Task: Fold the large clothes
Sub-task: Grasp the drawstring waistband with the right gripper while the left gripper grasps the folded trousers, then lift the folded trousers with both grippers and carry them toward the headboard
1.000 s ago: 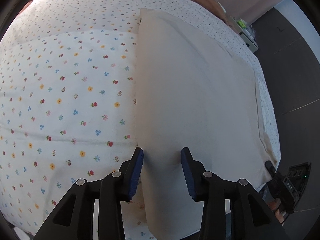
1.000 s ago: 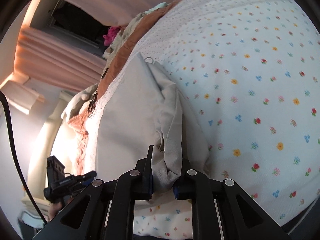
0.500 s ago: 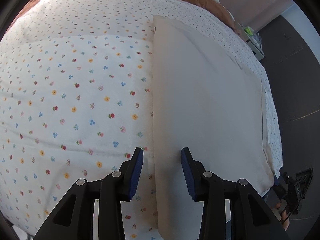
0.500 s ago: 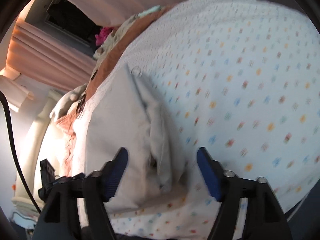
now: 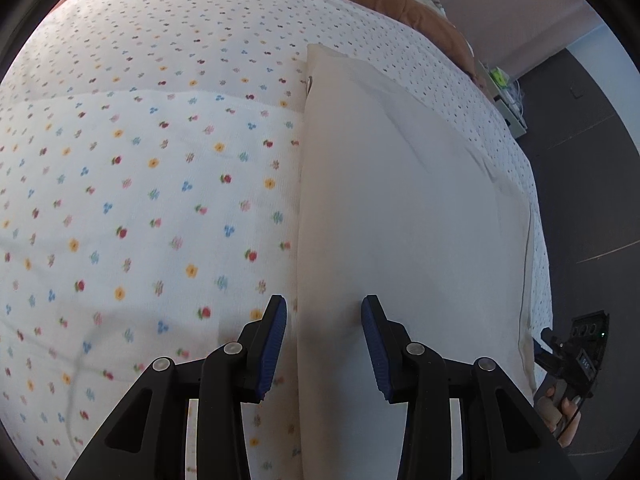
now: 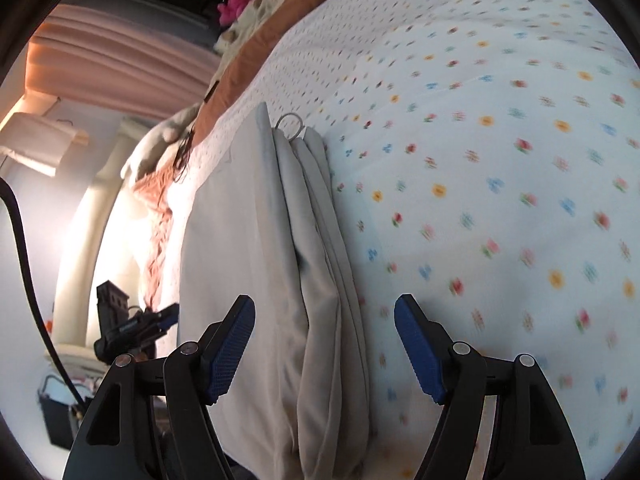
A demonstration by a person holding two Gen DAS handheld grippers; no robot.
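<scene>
One folded garment (image 5: 408,216), two grippers (image 5: 324,344)

Garment's near end: the folded cream garment (image 5: 400,240) runs off the bottom edge, behind the left tool (image 5: 324,344).
Bedsheet print: flowers on the bedsheet (image 6: 500,160) smear with motion blur.
Other tool: right tool (image 5: 576,360) cropped at the rim.

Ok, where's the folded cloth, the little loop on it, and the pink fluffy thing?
Cloth (image 5: 400,216): left wrist view, middle of its flat top layer.
Loop (image 6: 291,125): right wrist view, the ring sticking out at the cloth's far end.
Pink thing (image 6: 234,3): right wrist view, its middle, past the bed.
</scene>
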